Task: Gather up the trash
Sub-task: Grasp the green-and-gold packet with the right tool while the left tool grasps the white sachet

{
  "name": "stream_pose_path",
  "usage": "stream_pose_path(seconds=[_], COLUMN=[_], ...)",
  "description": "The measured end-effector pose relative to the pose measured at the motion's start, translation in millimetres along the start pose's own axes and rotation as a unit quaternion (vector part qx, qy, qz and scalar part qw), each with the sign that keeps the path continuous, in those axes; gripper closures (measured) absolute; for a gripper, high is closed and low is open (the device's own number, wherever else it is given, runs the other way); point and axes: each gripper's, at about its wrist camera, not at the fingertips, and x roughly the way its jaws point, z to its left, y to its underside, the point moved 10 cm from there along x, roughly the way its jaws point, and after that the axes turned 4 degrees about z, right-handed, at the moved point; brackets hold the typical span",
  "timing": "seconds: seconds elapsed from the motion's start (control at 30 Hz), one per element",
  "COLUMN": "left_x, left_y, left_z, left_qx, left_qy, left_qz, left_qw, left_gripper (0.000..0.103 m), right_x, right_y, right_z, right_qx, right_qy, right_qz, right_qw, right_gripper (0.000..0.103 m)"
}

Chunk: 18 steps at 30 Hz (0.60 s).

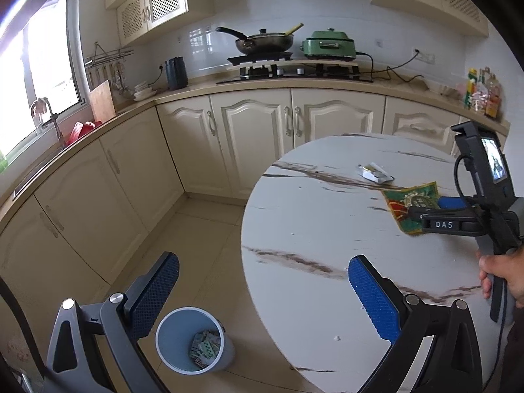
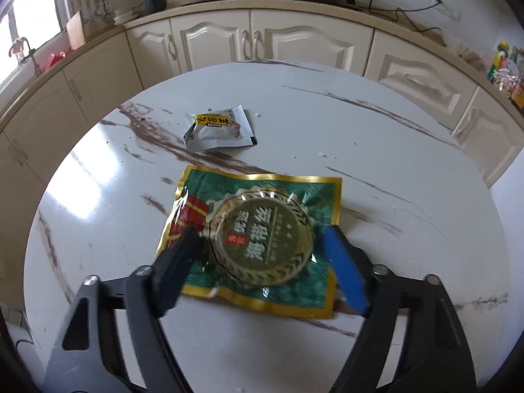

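Note:
A green and gold snack packet [image 2: 262,229] lies flat on the round marble table [image 2: 393,131]. My right gripper [image 2: 258,234] stands over it, one finger on each side of the gold medallion, jaws apart and not squeezing the foil. Farther back lies a small white and yellow wrapper [image 2: 219,127]. In the left wrist view the same packet [image 1: 409,203] and wrapper [image 1: 373,173] show at the table's right, with the right gripper [image 1: 432,208] on the packet. My left gripper [image 1: 263,260] hangs open and empty over the table's left edge.
A grey bin [image 1: 226,344] with some wrappers inside stands on the tiled floor just left of the table [image 1: 311,216]. Cream cabinets and a counter with a hob run along the back and left. A hand [image 1: 501,271] holds the right gripper's handle.

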Motion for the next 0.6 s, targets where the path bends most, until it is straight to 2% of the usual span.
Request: stream_pose_path(seconds=[0.1, 0.2, 0.43, 0.6], left_x=[-1.0, -2.5, -2.7, 9.5], left_y=[1.8, 3.5, -0.8, -17.2], left_z=[-5.1, -8.2, -6.9, -23.2], left_qx=[0.001, 0.004, 0.013, 0.033], left_qy=[0.006, 0.011, 0.006, 0.033], left_qz=[0.004, 0.008, 0.011, 0.019], left_qw=[1.0, 0.9999, 0.9998, 0.9987], left_gripper=[0.001, 0.001, 0.001, 0.001], right_x=[-1.7, -2.9, -5.0, -12.2], right_y=[0.0, -0.7, 0.1, 3.0], right_z=[-1.0, -1.9, -1.6, -3.6], right_qx=[-0.007, -0.012, -0.017, -0.007], right_qy=[-0.007, -0.011, -0.022, -0.041], right_qz=[0.001, 0.0, -0.008, -0.014], right_qw=[1.0, 1.0, 1.0, 0.999], right_gripper=[0.042, 0.046, 0.048, 0.048])
